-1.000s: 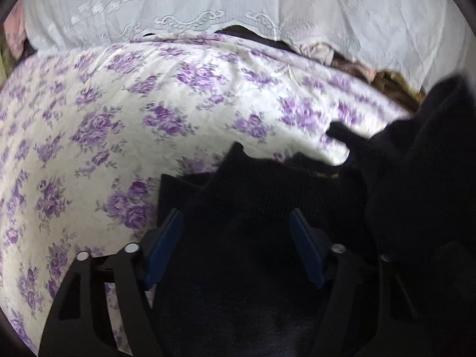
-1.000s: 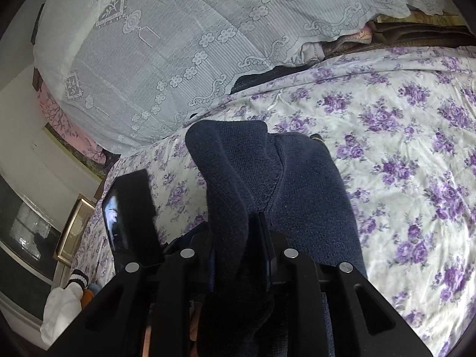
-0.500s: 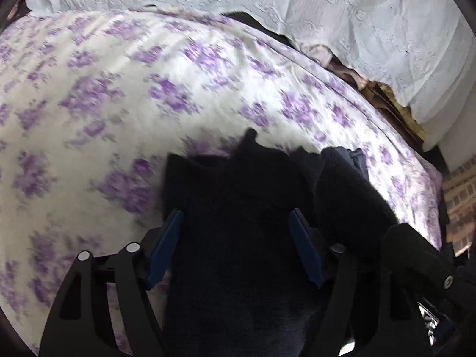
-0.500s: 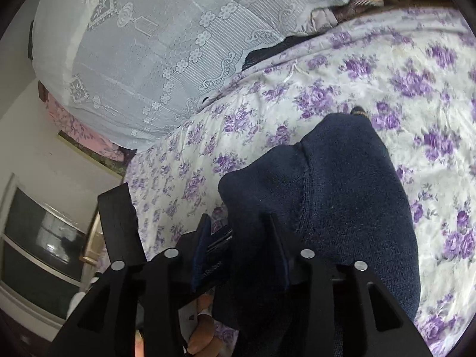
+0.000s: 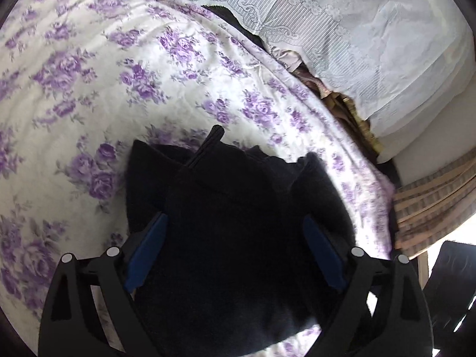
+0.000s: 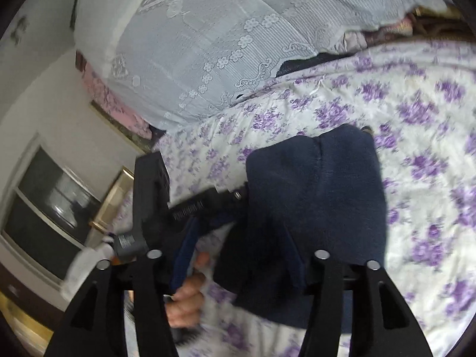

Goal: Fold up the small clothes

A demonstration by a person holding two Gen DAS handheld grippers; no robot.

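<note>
On the floral bedspread (image 5: 89, 95) the folded navy garment (image 5: 238, 223) lies between the left gripper (image 5: 235, 238), whose blue pads stand wide around it without pinching. The right gripper (image 6: 244, 255) is spread wide too, so a careless withdrawal could snag the knit and drag the fold open. Only the right view shows the person's hand (image 6: 184, 300) at seven o'clock and the rounded folded edge at one o'clock.

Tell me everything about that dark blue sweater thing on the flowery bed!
The dark navy knit garment looks soft and woolly, with a seam running down it. It lies bunched in thick folded layers on the purple-flowered bedspread. A ribbed edge pokes up at its far end in the left view. It fills the gap between the wide-apart fingers of the left tool and the right tool.
</note>
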